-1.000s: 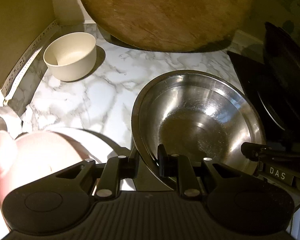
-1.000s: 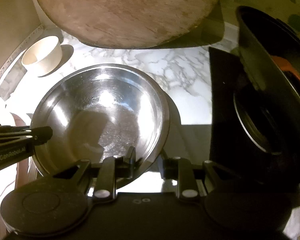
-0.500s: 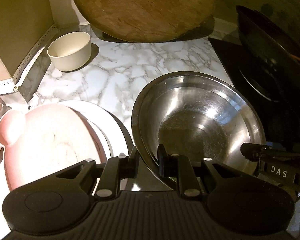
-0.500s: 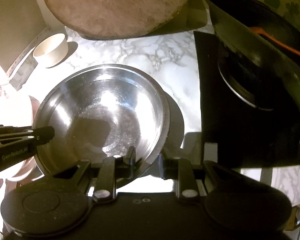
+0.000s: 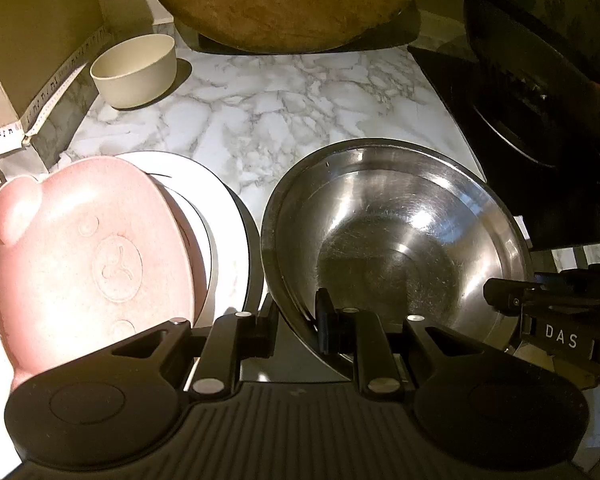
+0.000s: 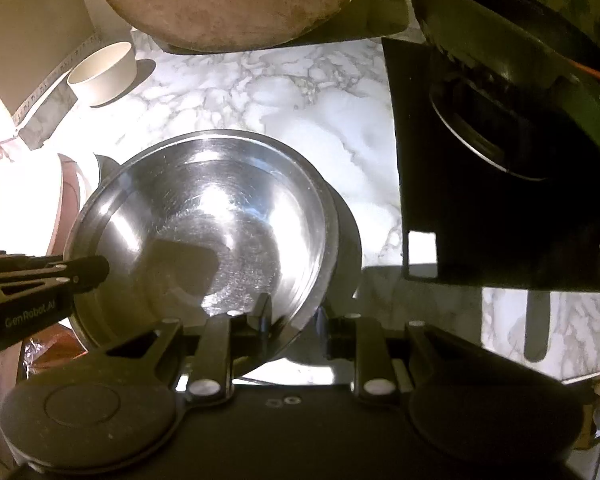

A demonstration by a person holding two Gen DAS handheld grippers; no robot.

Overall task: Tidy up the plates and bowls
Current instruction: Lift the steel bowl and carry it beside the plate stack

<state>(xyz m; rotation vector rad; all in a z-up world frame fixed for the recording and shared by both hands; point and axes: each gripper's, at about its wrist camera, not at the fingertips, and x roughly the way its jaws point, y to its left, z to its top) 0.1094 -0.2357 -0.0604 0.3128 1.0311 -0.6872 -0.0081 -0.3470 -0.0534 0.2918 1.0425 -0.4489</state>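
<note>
A steel bowl point(image 5: 400, 240) is held between both grippers just above the marble counter point(image 5: 284, 104), and its shadow falls beneath it. My left gripper point(image 5: 296, 312) is shut on the bowl's near left rim. My right gripper point(image 6: 294, 314) is shut on the near right rim of the steel bowl point(image 6: 204, 224). Each gripper shows in the other's view, the right gripper point(image 5: 500, 300) and the left gripper point(image 6: 96, 272), at opposite sides of the bowl. Left of the bowl a pink bear-shaped plate point(image 5: 88, 256) rests on a white plate point(image 5: 224, 216). A small cream bowl point(image 5: 136, 68) stands at the back left.
A round wooden board point(image 5: 284, 4) leans against the back wall. A black stove top point(image 6: 460, 200) with a dark pan point(image 5: 540, 80) fills the right side. A measuring tape point(image 5: 48, 108) runs along the left wall. Bare marble lies between the cream bowl and the steel bowl.
Both grippers have drawn back from the wall with the steel bowl still held. The pink plate and white plate have come into fuller view; the cream bowl and board look farther off.
</note>
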